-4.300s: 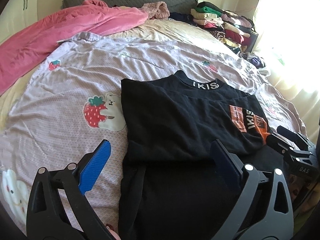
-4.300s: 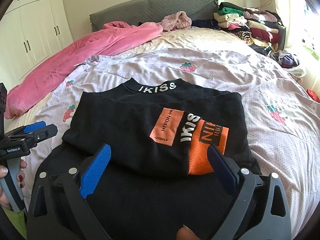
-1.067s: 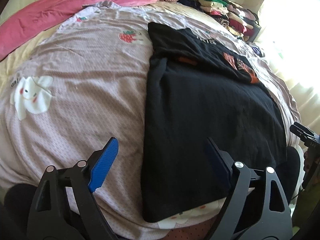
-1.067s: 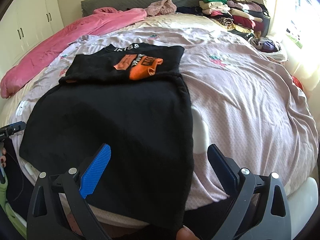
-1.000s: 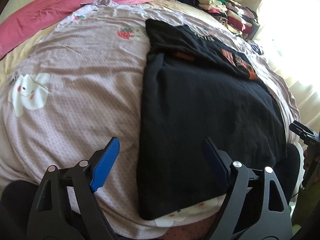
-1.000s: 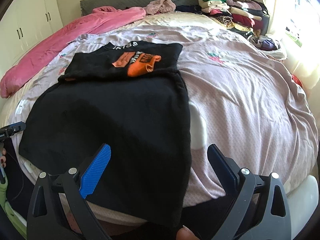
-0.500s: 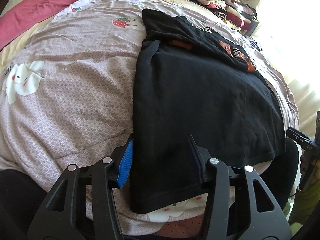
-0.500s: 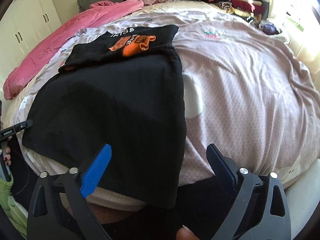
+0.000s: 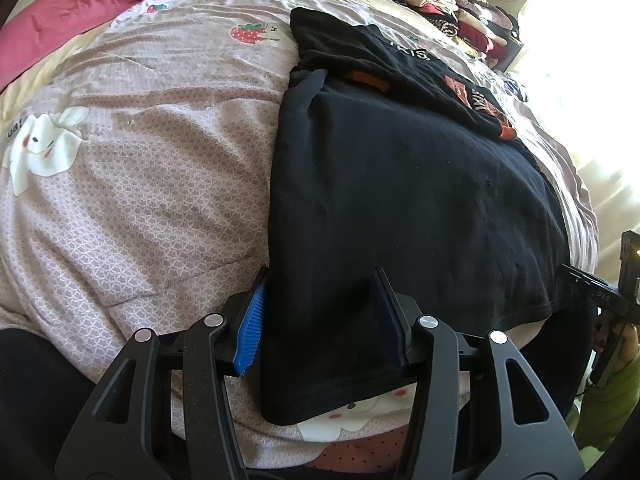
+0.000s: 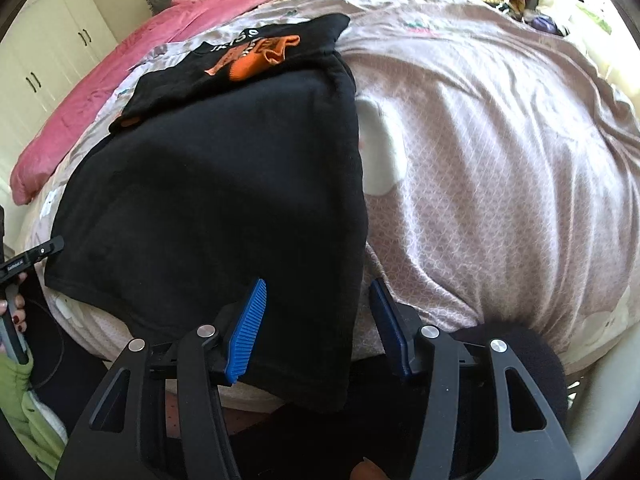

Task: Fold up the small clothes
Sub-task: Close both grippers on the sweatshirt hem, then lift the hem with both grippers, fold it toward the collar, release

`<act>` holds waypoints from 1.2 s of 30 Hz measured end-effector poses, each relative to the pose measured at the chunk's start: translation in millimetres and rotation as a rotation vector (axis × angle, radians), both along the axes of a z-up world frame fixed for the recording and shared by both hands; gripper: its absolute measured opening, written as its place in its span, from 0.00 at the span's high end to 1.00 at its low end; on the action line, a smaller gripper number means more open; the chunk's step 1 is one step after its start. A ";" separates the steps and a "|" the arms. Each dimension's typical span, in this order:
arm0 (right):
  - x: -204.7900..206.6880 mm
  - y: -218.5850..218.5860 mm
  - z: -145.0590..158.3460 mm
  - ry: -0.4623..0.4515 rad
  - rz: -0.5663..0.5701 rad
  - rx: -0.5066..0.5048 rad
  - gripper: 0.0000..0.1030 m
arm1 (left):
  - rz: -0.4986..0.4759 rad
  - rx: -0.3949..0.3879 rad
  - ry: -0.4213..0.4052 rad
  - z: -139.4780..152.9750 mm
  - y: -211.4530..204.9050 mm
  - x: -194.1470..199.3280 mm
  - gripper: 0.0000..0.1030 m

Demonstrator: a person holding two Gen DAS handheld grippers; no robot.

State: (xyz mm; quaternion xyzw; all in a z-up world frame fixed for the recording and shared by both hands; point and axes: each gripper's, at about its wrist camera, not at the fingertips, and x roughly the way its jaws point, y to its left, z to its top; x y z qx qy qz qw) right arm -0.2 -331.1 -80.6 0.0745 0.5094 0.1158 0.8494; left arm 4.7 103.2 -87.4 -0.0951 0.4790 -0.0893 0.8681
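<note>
- Left gripper [image 9: 320, 320]: nearest the foot of the bed; jaws partly open, straddling the left bottom corner of the black T-shirt [image 9: 400, 200]; cloth lies between the blue pads [image 9: 250, 332] but the jaws are not closed on it; judged purpose: to take the hem corner for the next fold.
- Right gripper [image 10: 318, 324]: jaws partly open to a like width, straddling the right bottom corner of the same hem; nothing clamped; judged purpose: a paired lift, so the hem rises level.
- Black T-shirt: one garment, lying flat on the bedspread [image 9: 140, 180]; hem hanging slightly over the foot edge of the bed, nearest the grippers; the neck end, with white lettering and an orange print [image 10: 256, 60], lies folded over the body at the far end, toward the headboard; sides appear already turned in, giving a long narrow strip; judged remaining step: bring hem up toward the collar.
- Bedspread: one, lilac, with strawberry and rabbit motifs; serves as the folding surface.
- Pink blanket [image 10: 120, 80]: one, bunched beyond the T-shirt on its left side, toward the headboard.
- Stacked clothes [image 9: 460, 16]: one pile, beyond the T-shirt at the far right corner of the bed; count of pieces not legible.
- Grippers counted: two; each hand-held.
</note>
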 end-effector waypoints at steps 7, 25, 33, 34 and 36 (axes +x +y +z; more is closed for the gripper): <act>-6.9 4.3 20.0 -0.075 0.058 -0.022 0.92 | 0.009 0.014 -0.022 4.5 -0.1 -4.7 0.89; 7.0 -10.0 95.2 -0.287 0.035 0.093 0.93 | 0.013 -0.093 -0.158 55.2 16.9 4.6 0.96; 43.9 -22.2 123.2 -0.353 -0.028 0.109 0.93 | 0.018 -0.108 -0.211 77.1 18.0 39.0 0.96; 49.3 -21.5 125.0 -0.357 -0.035 0.109 0.93 | 0.020 -0.104 -0.221 81.3 18.0 44.5 0.96; 61.4 -20.1 129.8 -0.370 -0.050 0.104 0.93 | 0.027 -0.095 -0.246 89.1 18.5 54.1 0.96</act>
